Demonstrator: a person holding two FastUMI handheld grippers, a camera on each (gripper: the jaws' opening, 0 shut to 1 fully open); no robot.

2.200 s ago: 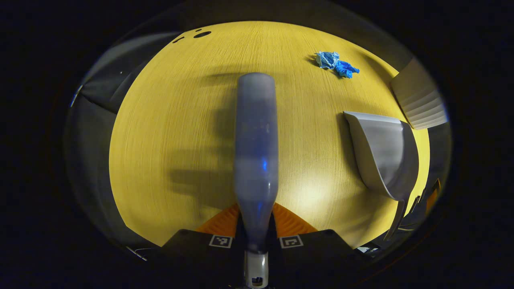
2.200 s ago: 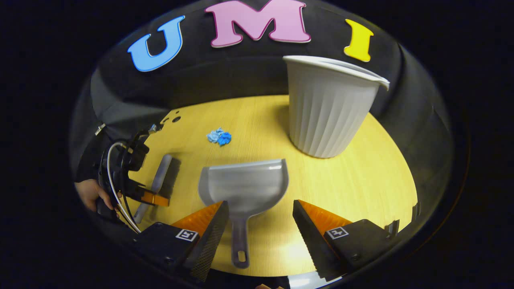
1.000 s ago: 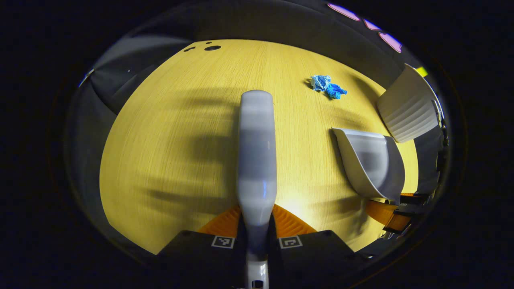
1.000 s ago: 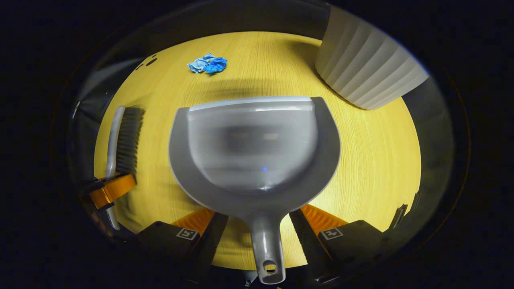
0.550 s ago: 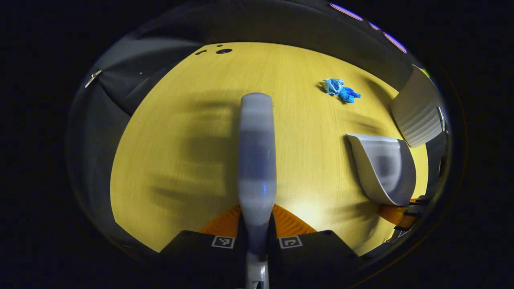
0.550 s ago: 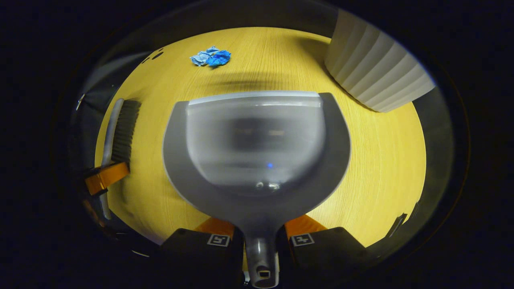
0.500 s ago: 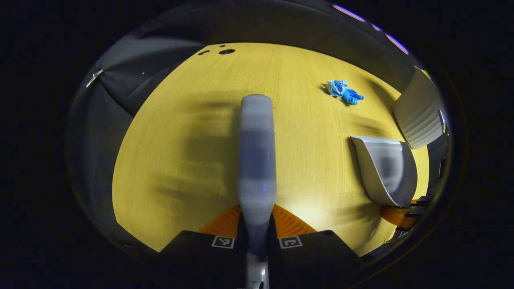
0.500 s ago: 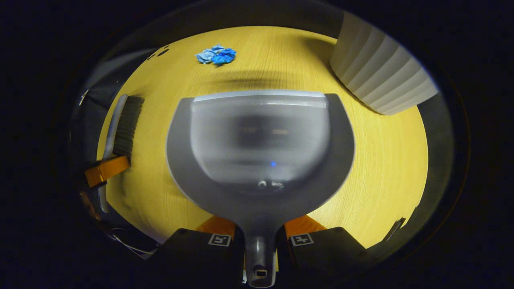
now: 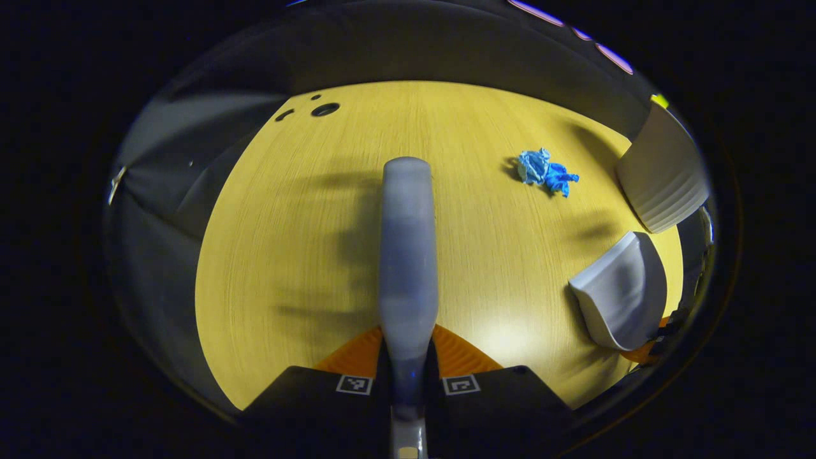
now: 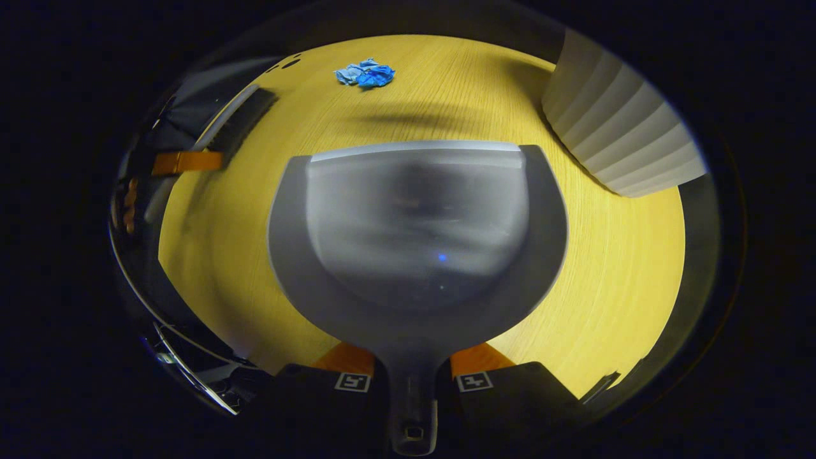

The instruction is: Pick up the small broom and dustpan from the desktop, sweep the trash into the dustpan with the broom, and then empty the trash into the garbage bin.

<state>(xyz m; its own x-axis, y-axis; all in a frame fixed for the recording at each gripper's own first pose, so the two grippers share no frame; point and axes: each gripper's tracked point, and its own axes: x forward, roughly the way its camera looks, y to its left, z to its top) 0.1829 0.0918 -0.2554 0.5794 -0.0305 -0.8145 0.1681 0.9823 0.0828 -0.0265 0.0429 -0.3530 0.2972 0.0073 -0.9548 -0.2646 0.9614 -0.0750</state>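
- The left claw (image 9: pixel 408 366) stays clamped on the handle of the small broom (image 9: pixel 408 255), which runs straight up the middle of the left gripper view toward 12 o'clock above the yellow worktop (image 9: pixel 299 242).
- The right claw (image 10: pixel 411 376) grips the neck of the grey dustpan (image 10: pixel 417 223); a second ago its fingers stood wide on either side of that handle, and half a second ago they were already closed on it.
- In the left gripper view the dustpan (image 9: pixel 621 290) now sits tilted and lower at 4 o'clock, where half a second ago it lay flatter and higher.
- The blue trash (image 9: pixel 545 172), a crumpled wad, lies on the worktop at 1 o'clock of the broom, well apart from both tools, its place unchanged.
- In the right gripper view the trash (image 10: pixel 365 73) shows at 11 o'clock beyond the pan's front lip.
- There the broom (image 10: pixel 236 121) and the claw holding it have swung up to 10 o'clock, from 9 o'clock half a second ago.
- The white ribbed garbage bin (image 10: pixel 621 137) stands at 2 o'clock, just beside the pan's right edge.
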